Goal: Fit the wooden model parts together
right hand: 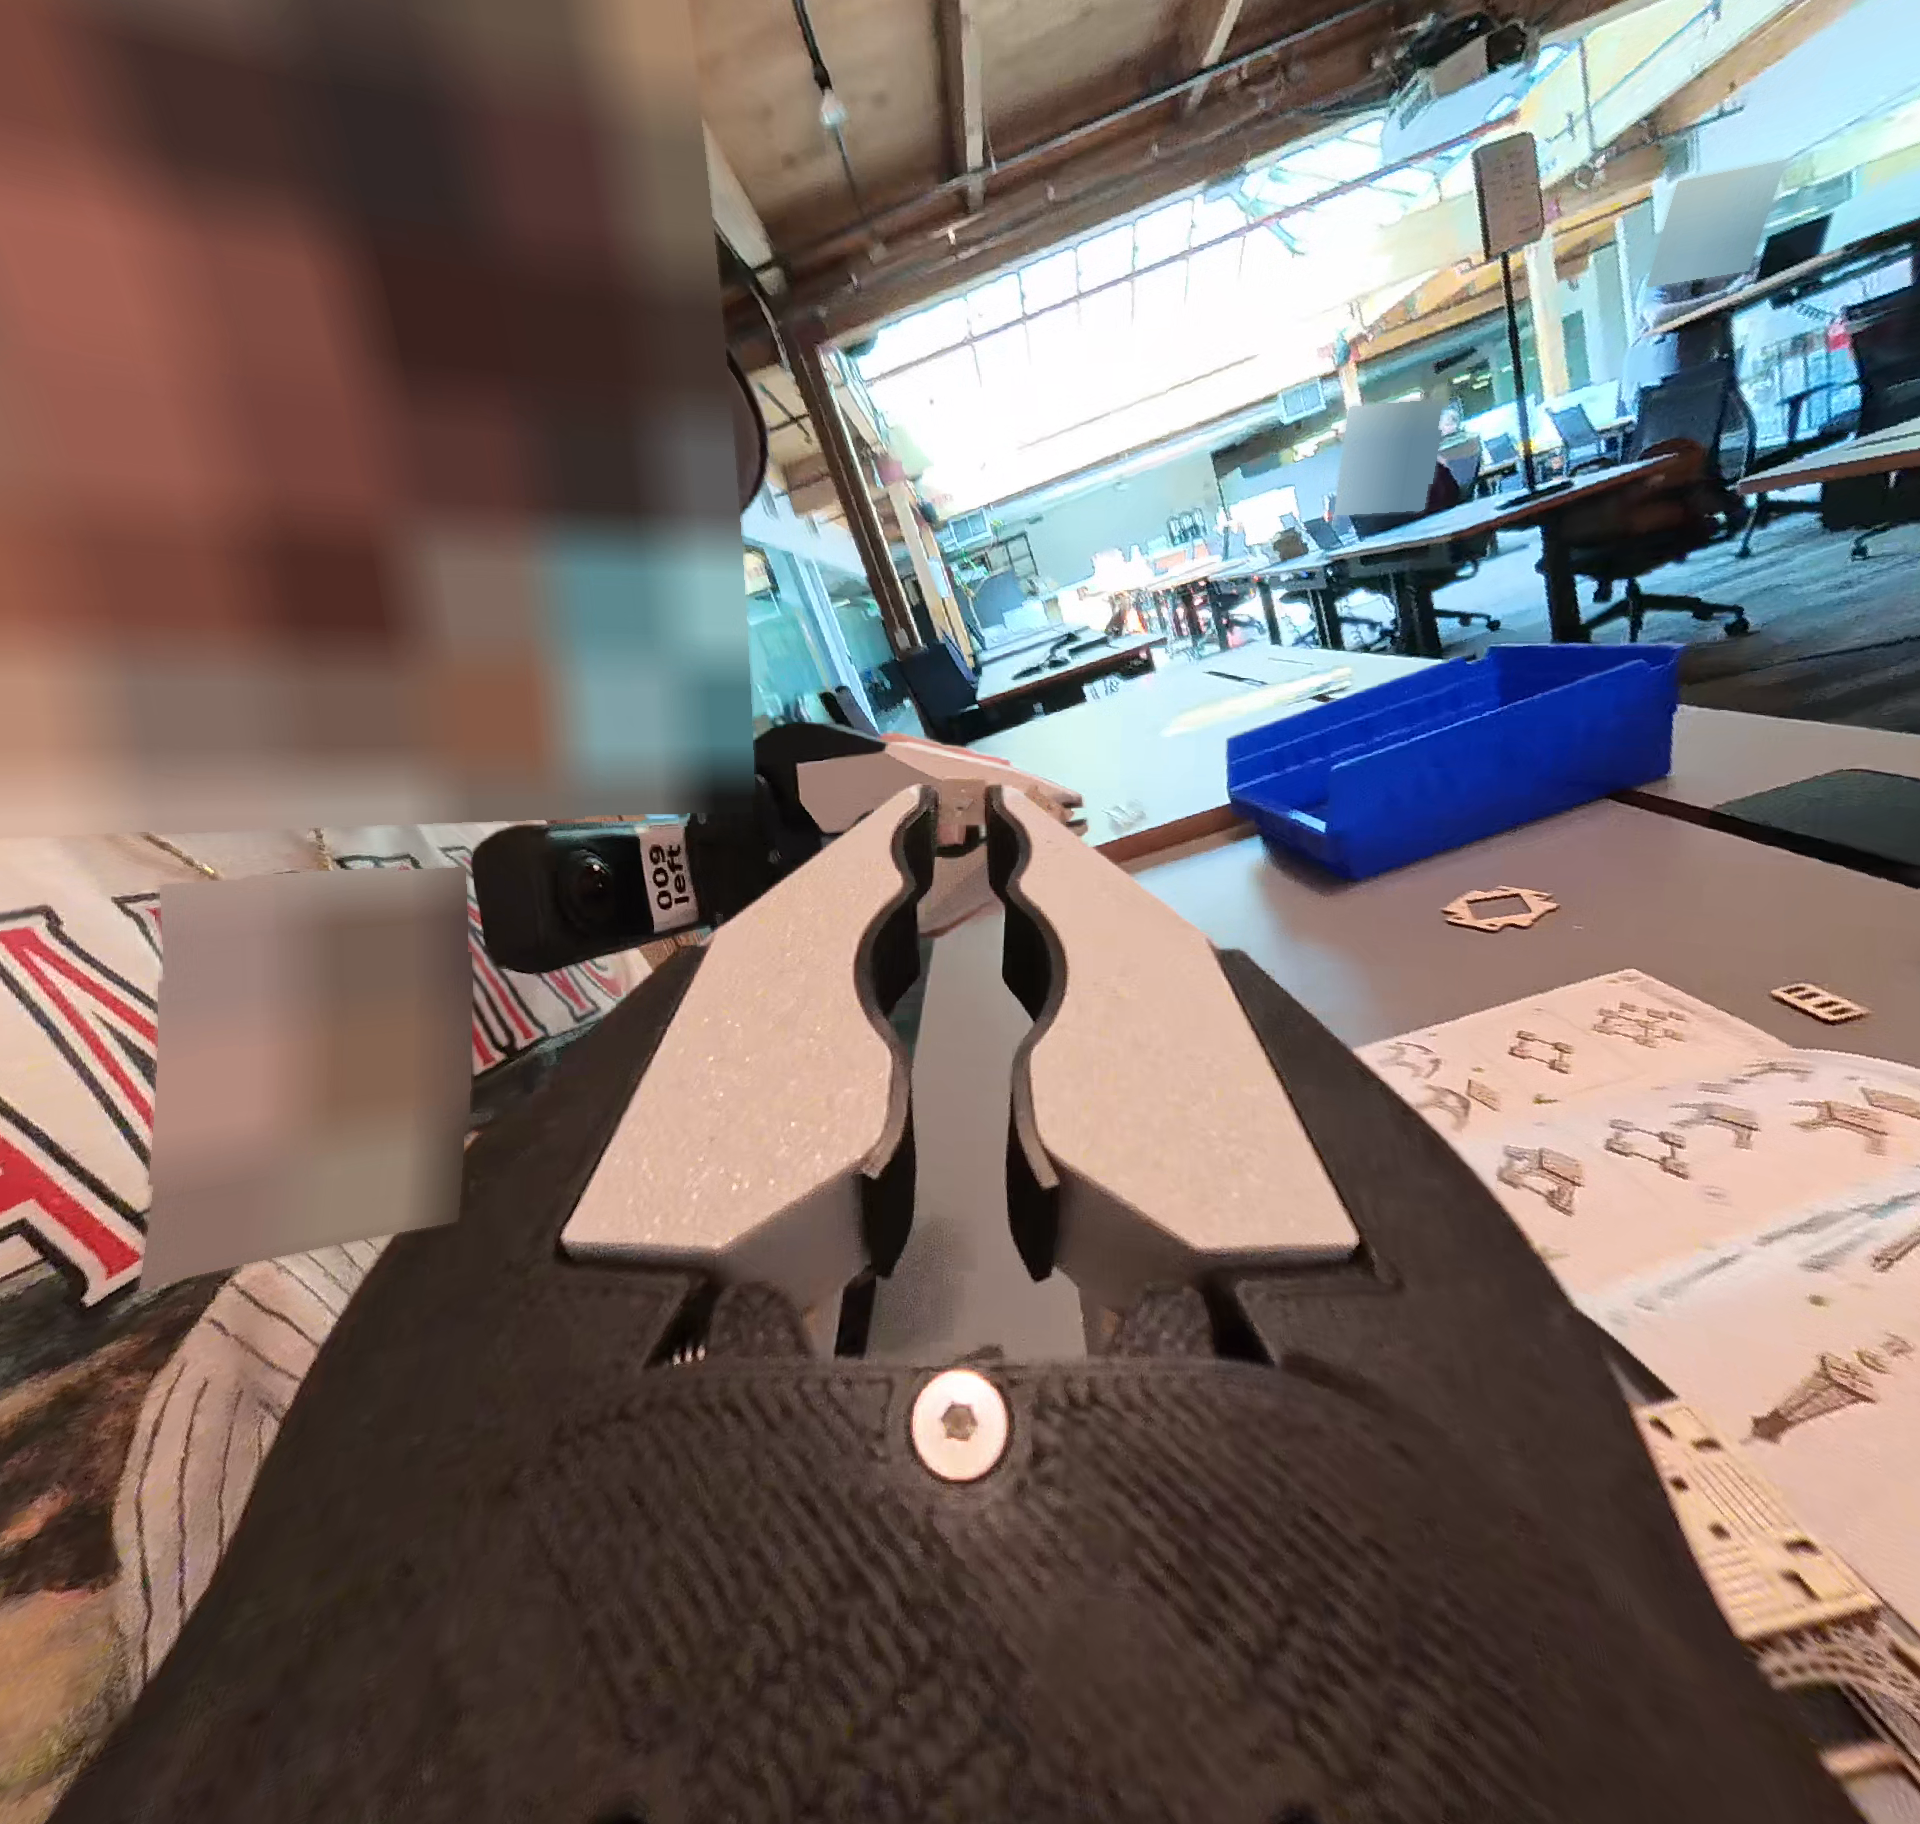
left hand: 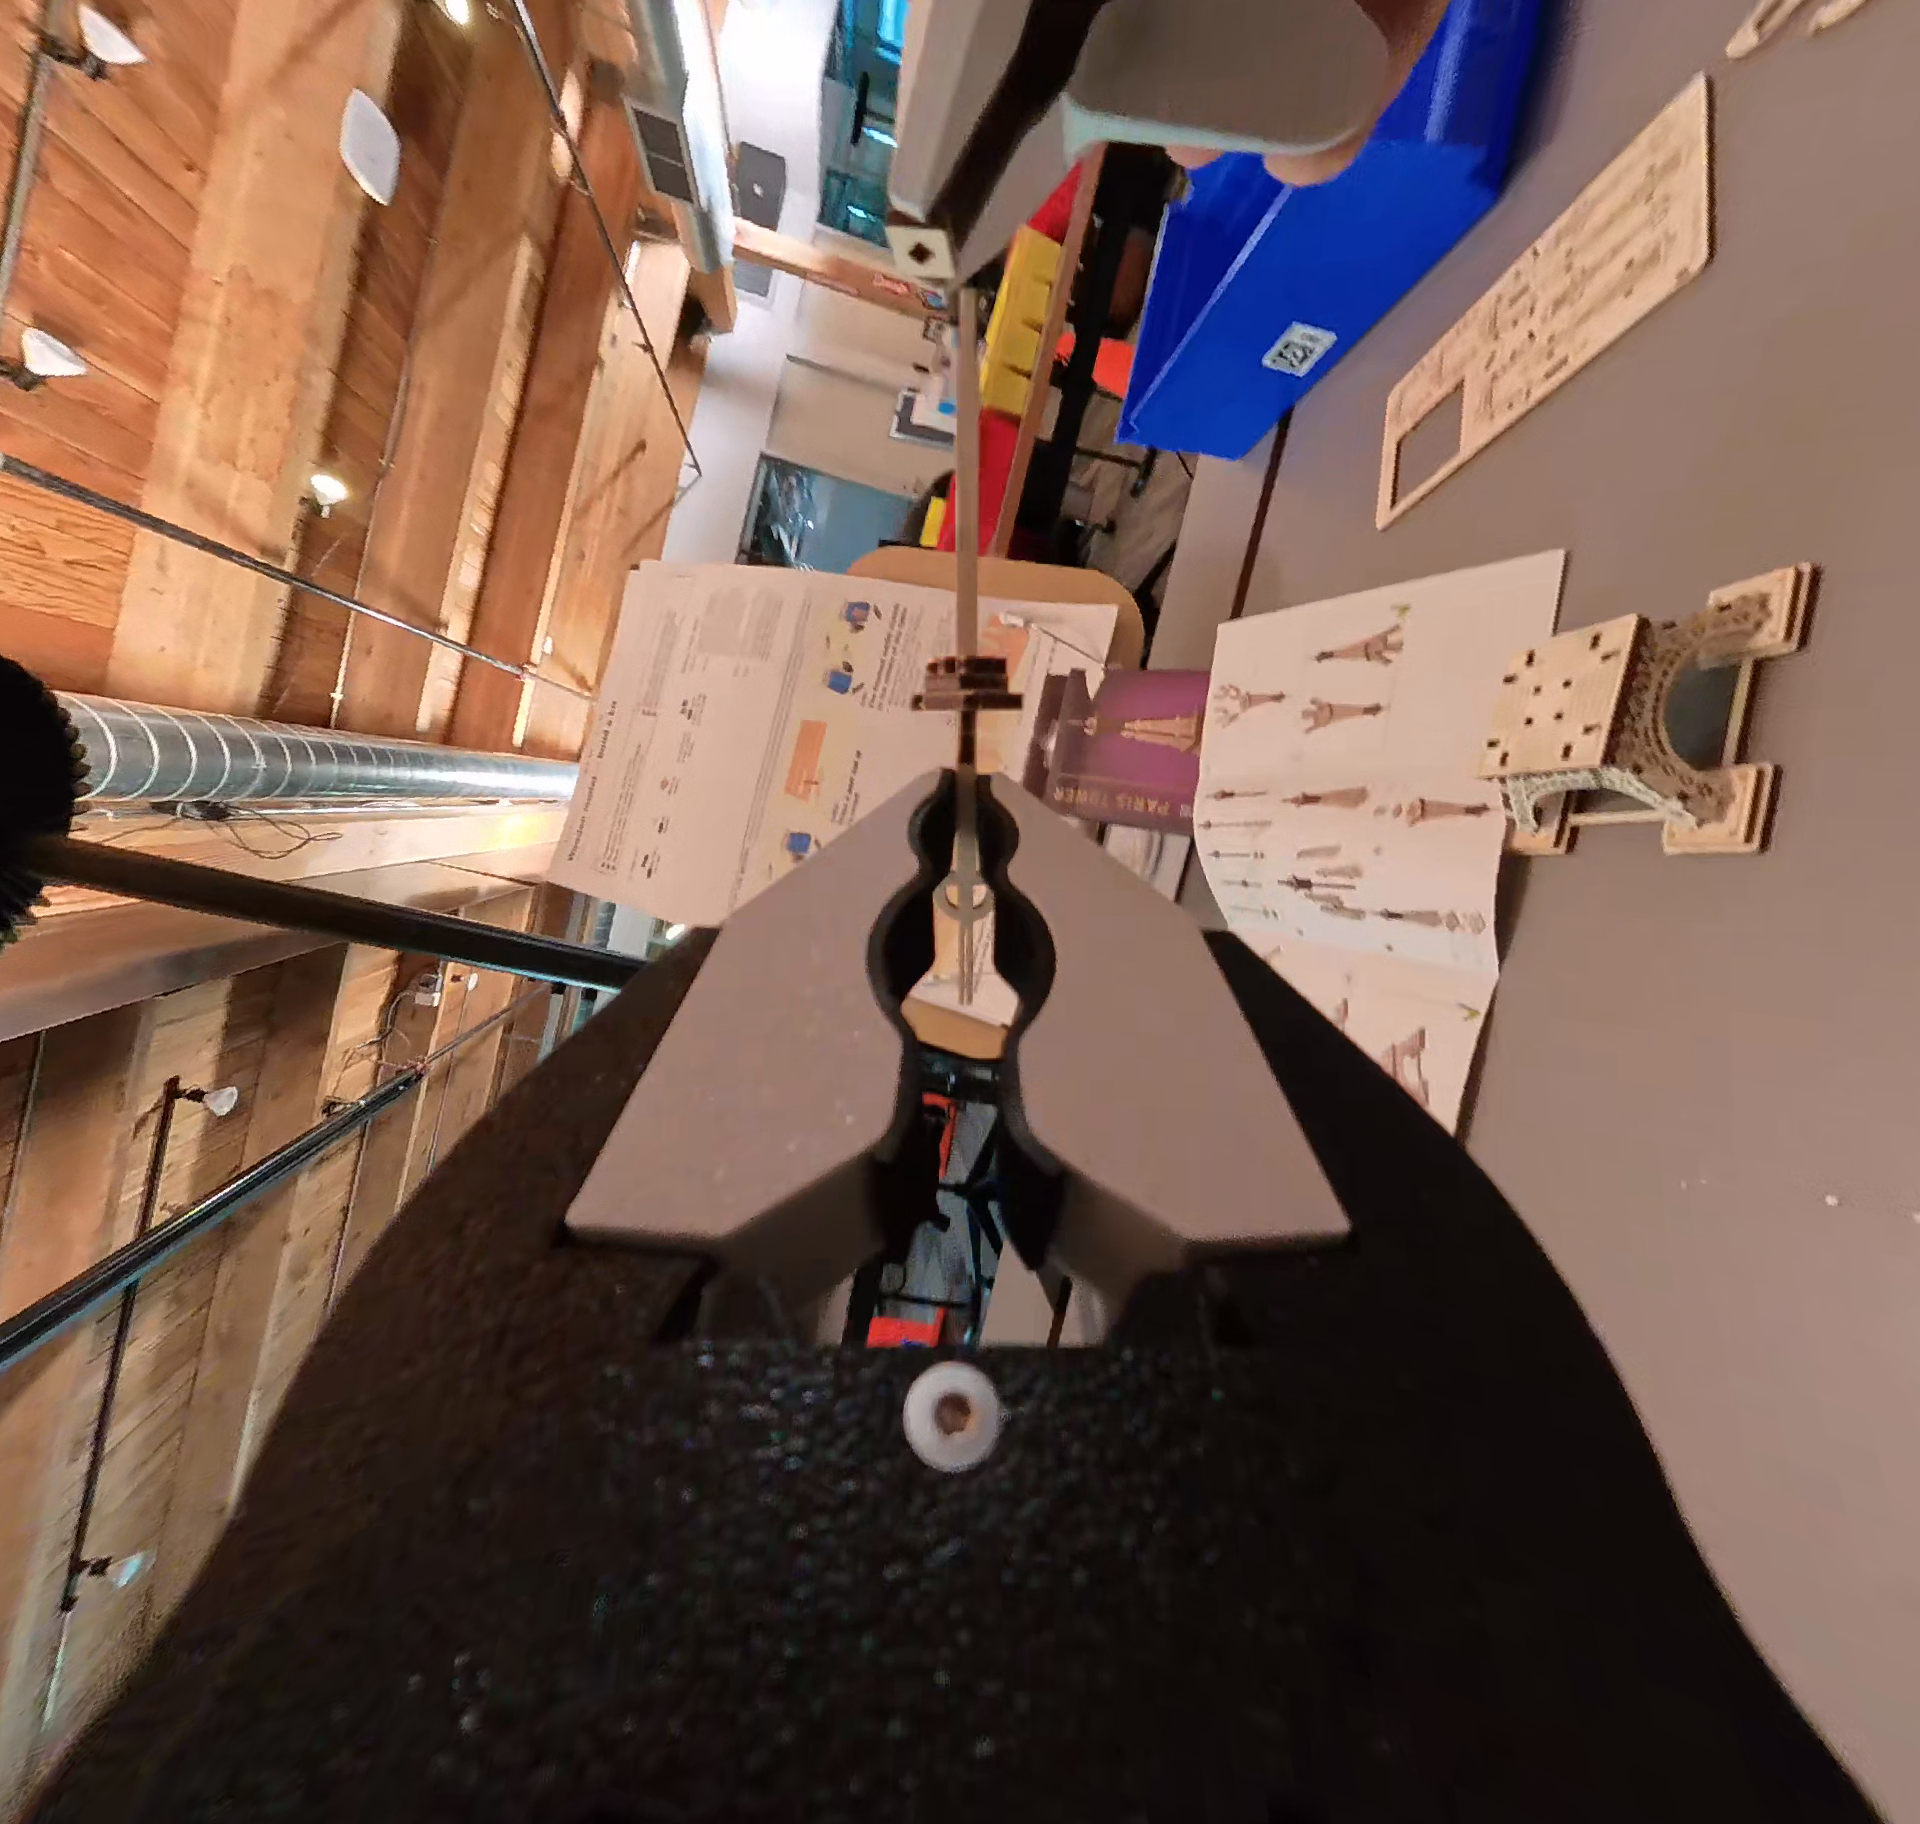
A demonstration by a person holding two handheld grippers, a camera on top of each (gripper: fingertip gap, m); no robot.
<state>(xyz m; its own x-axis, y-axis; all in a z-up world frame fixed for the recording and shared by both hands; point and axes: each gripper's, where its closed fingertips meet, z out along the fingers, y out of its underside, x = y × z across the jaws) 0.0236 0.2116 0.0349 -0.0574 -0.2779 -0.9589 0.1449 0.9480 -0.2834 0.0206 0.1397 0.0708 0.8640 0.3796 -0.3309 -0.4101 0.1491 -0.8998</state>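
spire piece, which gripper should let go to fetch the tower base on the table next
Probably right: the right gripper only pinches the thin tip of the spire, while the left gripper clamps its wide end behind the stacked collars, steadying it.

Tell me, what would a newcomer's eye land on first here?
Probably the left gripper in the middle of the left wrist view, pinching a thin wooden spire whose far tip the right gripper holds. Next, the arched wooden tower base beside the instruction sheet on the grey table, and the bright blue bin behind.
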